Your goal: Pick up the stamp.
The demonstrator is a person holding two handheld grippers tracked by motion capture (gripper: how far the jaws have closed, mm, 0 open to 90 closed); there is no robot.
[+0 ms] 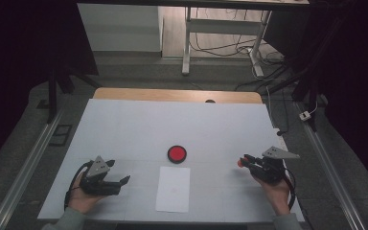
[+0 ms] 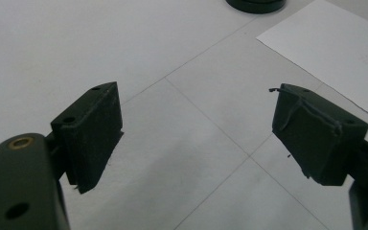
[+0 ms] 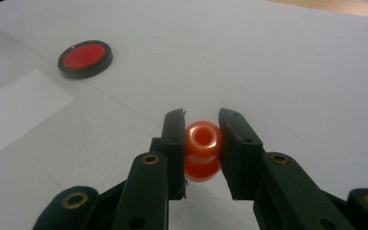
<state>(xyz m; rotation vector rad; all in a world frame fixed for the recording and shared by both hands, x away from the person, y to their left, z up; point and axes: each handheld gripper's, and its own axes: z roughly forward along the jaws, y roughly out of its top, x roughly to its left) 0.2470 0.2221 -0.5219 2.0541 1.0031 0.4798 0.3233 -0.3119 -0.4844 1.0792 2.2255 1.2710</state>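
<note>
Seen from the high view, a white counter (image 1: 124, 124) with the left tool (image 1: 120, 184) at lower left, held in a hand, jaws spread wide and grasping nothing; in the left gripper view, bare counter between the two black pads (image 2: 96, 134), well apart; at lower right of the high view, the right tool (image 1: 242, 162), clenched on a small orange bead (image 1: 240, 163); in the right gripper view, the orange bead (image 3: 202, 137) pinched between both jaws at centre frame, hole facing the camera, a reflection of it just below on the counter; near the middle of the high view, a red disc with a black rim (image 1: 177, 154), lying flat; just below it, touching nothing, a white sheet of paper (image 1: 173, 189); both well apart from either tool.
</note>
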